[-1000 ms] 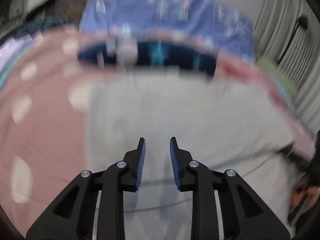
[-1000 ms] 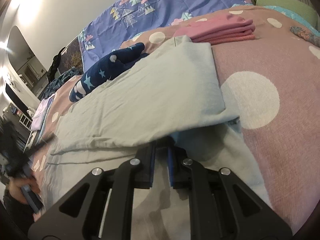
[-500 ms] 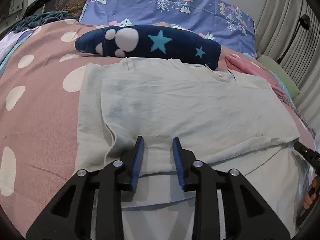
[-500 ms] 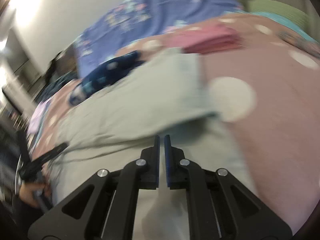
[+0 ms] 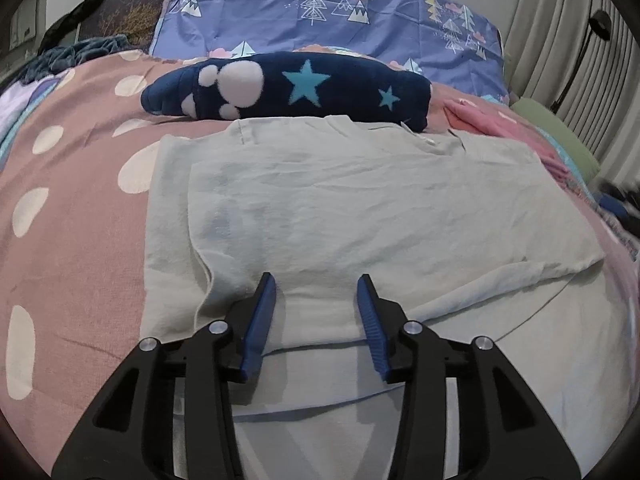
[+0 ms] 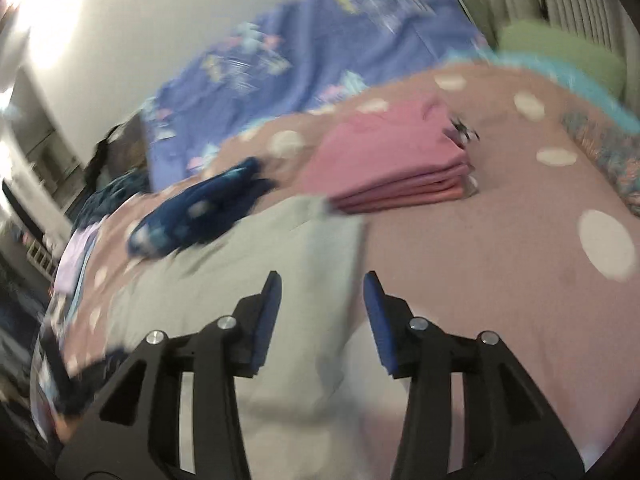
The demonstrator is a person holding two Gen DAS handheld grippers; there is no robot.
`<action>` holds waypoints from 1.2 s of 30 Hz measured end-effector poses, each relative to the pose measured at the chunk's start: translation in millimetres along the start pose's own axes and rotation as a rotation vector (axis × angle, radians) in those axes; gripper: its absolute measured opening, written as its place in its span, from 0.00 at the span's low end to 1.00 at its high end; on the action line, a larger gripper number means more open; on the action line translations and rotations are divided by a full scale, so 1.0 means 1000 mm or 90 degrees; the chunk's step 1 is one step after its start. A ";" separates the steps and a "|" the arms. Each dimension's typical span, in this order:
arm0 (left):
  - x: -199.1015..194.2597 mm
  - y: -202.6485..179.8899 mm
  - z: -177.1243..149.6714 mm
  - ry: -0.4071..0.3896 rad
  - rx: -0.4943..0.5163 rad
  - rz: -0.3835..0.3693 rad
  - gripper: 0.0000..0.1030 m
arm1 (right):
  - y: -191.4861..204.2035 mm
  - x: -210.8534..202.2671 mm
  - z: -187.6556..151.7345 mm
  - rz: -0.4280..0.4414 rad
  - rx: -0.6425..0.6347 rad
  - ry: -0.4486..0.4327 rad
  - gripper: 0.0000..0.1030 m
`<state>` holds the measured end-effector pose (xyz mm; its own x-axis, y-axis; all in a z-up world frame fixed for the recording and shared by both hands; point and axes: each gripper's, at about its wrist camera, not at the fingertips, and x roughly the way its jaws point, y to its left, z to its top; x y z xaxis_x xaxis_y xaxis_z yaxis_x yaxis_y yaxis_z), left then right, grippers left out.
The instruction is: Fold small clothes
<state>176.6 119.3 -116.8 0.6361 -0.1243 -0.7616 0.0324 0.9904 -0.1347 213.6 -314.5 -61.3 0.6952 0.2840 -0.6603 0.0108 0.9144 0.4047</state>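
Bed: the pink bedspread with white dots carries everything; a blue tree-print pillow lies along its head edge.
Garment: the pale grey-green garment lies spread across the middle of the bed with one layer already folded over itself, its folded edge running toward the near edge.
Neighbours: a navy star-print fleece lies just beyond the garment's far edge; a folded pink stack sits beside the garment's far right corner.
Step in hand: letting go after a fold, by my judgement. To do it well, lift both grippers straight clear so the top layer is not dragged, then check that the edges line up before the next fold.
Left gripper: jaws have just been opening and stand parted over the folded edge; cloth lies beneath them, nothing pinched.
Right gripper: jaws have just been opening, released, above the garment's right edge, nothing held; this view is blurred.
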 end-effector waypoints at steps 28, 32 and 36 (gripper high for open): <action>0.000 -0.002 -0.001 -0.002 0.010 0.013 0.46 | 0.075 0.011 -0.102 0.067 -0.255 0.133 0.03; -0.001 -0.003 -0.002 -0.005 0.013 0.017 0.46 | 0.065 0.024 -0.090 0.074 -0.180 0.113 0.03; -0.001 -0.002 -0.002 -0.003 0.011 0.014 0.46 | 0.066 0.014 -0.086 0.082 -0.188 0.100 0.03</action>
<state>174.3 116.9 -117.0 0.6406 -0.1017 -0.7611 0.0313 0.9938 -0.1065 161.7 -225.5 -98.1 0.5580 0.4221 -0.7145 -0.2943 0.9057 0.3052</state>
